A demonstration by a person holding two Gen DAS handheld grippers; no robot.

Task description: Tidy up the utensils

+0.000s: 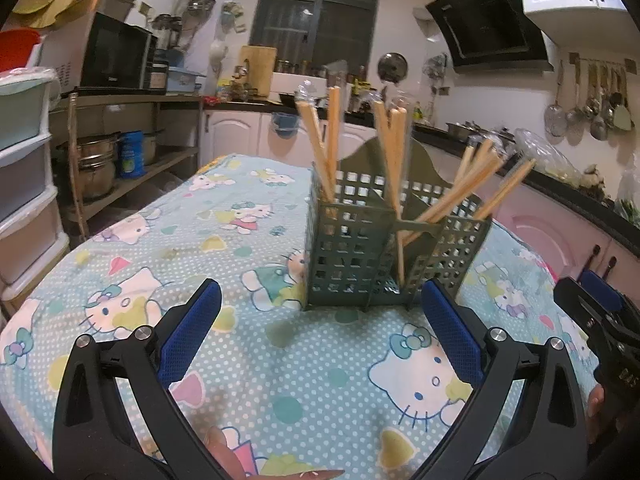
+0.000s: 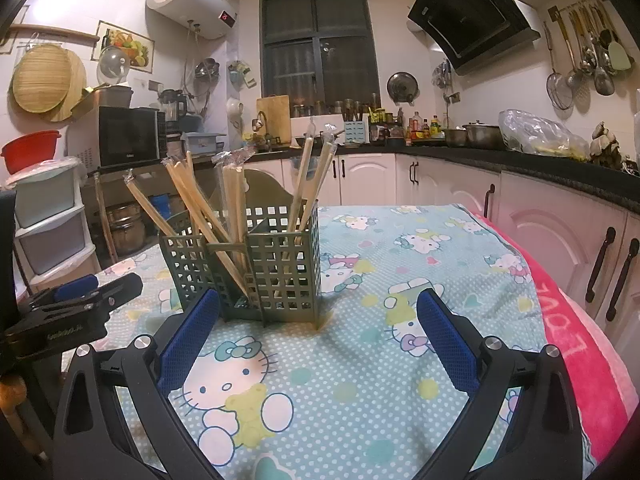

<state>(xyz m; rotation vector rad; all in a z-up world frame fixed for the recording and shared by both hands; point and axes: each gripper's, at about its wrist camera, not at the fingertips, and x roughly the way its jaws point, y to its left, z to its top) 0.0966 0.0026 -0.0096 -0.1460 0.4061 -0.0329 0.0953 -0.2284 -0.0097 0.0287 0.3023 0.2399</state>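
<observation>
A green lattice utensil caddy [image 1: 352,248] [image 2: 280,276] stands on the cartoon-cat tablecloth [image 1: 200,240] [image 2: 400,264]. Several wrapped wooden chopsticks [image 1: 326,144] [image 2: 200,208] lean out of its compartments. My left gripper [image 1: 320,312] is open just in front of the caddy, nothing between its blue pads. My right gripper [image 2: 318,320] is also open, close to the caddy's front right corner, empty. The right gripper shows at the right edge of the left wrist view [image 1: 600,320], and the left gripper at the left edge of the right wrist view [image 2: 80,300].
A pink blanket [image 2: 576,340] covers the table's right side. Kitchen counters with white cabinets [image 2: 440,176] run behind and to the right. A shelf with pots [image 1: 120,160] and plastic drawers [image 1: 24,184] stand to the left.
</observation>
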